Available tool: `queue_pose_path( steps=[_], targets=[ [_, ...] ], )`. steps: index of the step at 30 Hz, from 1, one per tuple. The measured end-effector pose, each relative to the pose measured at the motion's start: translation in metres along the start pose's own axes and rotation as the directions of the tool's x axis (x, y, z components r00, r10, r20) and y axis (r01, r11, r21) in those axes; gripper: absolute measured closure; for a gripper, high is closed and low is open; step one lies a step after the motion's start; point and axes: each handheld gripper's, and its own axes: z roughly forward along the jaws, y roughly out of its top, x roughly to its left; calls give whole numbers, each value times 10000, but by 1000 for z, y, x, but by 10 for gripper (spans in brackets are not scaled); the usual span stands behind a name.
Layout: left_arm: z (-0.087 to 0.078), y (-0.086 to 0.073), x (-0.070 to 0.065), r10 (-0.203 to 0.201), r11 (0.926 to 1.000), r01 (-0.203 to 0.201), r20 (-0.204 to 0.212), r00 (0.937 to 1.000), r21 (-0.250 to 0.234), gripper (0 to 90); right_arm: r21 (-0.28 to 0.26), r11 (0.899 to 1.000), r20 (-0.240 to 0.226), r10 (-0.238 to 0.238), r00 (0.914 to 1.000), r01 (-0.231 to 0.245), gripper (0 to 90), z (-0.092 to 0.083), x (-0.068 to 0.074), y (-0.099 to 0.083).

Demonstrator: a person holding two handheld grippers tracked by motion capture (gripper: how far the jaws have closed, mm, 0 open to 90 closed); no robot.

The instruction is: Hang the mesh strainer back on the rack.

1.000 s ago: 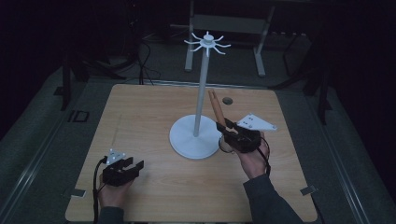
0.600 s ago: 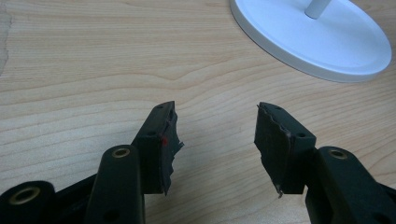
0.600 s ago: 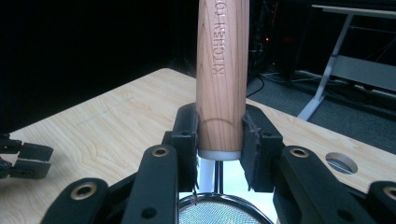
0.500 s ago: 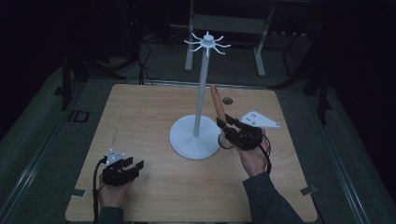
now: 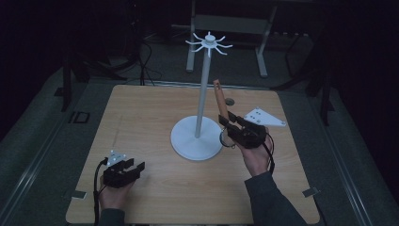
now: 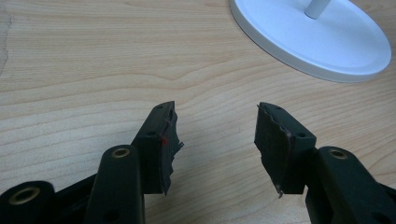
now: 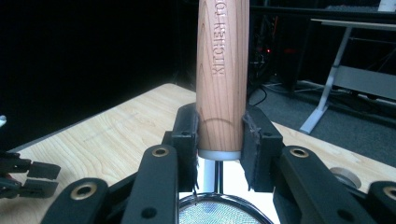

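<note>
A white stand (image 5: 196, 139) with a tall pole and a ring of hooks (image 5: 209, 43) on top rises from the middle of the wooden table (image 5: 141, 117). Just right of its base, my right gripper (image 5: 227, 122) is shut on the wooden handle (image 5: 219, 99) of a small strainer, handle pointing up, metal mesh ring (image 5: 227, 140) hanging below. In the right gripper view the pads clamp the handle (image 7: 222, 70) near its lower end, with the mesh (image 7: 219, 212) underneath. My left gripper (image 5: 131, 168) rests open on the table at the front left, nothing between its fingers (image 6: 163, 140).
The stand's round base (image 6: 313, 37) lies ahead of the left gripper. A small round disc (image 5: 229, 101) sits on the table behind the strainer handle. A metal frame on legs (image 5: 226, 28) stands beyond the far edge; the surroundings are dark.
The right gripper has lifted slightly with the strainer, and the handle has swung more upright. The left gripper has stayed put.
</note>
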Motion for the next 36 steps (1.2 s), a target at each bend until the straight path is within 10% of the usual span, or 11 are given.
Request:
queue_pose_path(
  steps=[36],
  targets=[
    [0,0,0,9,10000,-9,13,10000,32,487,-960,9944,-234,424,9988,-445,694,-9,-5,23]
  ],
)
